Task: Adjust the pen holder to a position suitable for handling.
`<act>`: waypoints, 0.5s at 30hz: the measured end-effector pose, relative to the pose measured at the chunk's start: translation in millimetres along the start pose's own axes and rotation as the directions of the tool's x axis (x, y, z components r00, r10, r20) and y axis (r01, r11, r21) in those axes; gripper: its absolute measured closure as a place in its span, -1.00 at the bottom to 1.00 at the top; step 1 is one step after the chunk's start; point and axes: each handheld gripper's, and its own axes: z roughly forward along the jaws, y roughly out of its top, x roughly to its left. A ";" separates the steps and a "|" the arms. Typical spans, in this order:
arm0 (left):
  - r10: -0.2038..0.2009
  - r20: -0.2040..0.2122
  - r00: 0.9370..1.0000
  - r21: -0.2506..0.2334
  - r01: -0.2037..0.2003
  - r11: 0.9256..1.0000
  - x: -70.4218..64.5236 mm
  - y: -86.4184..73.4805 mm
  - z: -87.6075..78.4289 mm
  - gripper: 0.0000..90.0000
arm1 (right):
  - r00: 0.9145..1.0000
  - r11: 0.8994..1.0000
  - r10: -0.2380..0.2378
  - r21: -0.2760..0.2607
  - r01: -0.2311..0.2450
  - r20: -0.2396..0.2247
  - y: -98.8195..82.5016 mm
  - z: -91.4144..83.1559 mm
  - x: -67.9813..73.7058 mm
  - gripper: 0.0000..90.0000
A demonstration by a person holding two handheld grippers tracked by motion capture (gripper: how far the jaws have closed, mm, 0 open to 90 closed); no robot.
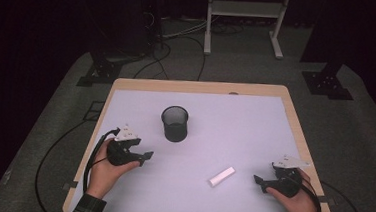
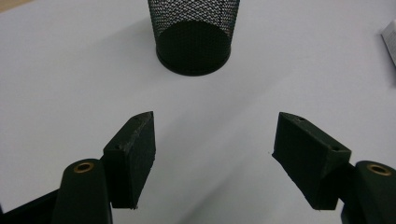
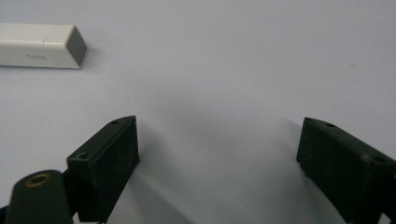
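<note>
Tools apart, both resting at the bench's near edge

Jaws on the left tool (image 1: 145, 156) stand wide apart with nothing between them, and the right tool (image 1: 257, 180) is spread the same way. A hand holds each, low over the pale-topped, wood-edged bench (image 1: 255, 115). The black wire-mesh cylindrical cup (image 1: 174, 123) stands upright ahead of the left tool. The white rectangular stick-shaped block (image 1: 221, 176) lies flat near the right tool, untouched.

Left claw (image 1: 148, 156) and right claw (image 1: 257, 180), both hand-held, jaws wide apart.
</note>
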 end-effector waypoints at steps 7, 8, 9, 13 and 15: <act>-0.010 -0.002 1.000 0.005 0.010 1.000 5.7 8.8 1.1 -0.32 | 1.000 1.000 -0.003 0.000 0.003 0.000 -0.1 0.0 -0.3 -0.74; -0.012 -0.003 1.000 0.008 0.012 1.000 6.3 10.4 1.5 -0.32 | 1.000 1.000 -0.002 0.000 0.002 0.000 -0.1 -0.1 -0.2 -0.74; -0.011 -0.002 1.000 0.008 0.011 1.000 7.2 12.1 1.7 -0.32 | 1.000 1.000 -0.001 0.001 0.001 0.000 -0.1 -0.1 0.0 -0.74; -0.010 -0.001 1.000 0.007 0.010 1.000 9.2 19.3 3.8 -0.31 | 1.000 1.000 -0.001 0.001 0.001 0.000 0.0 0.0 -0.2 -0.74; -0.010 0.002 1.000 0.008 0.010 1.000 9.9 22.2 4.9 -0.30 | 1.000 1.000 -0.001 0.001 0.001 0.000 0.0 0.0 -0.2 -0.74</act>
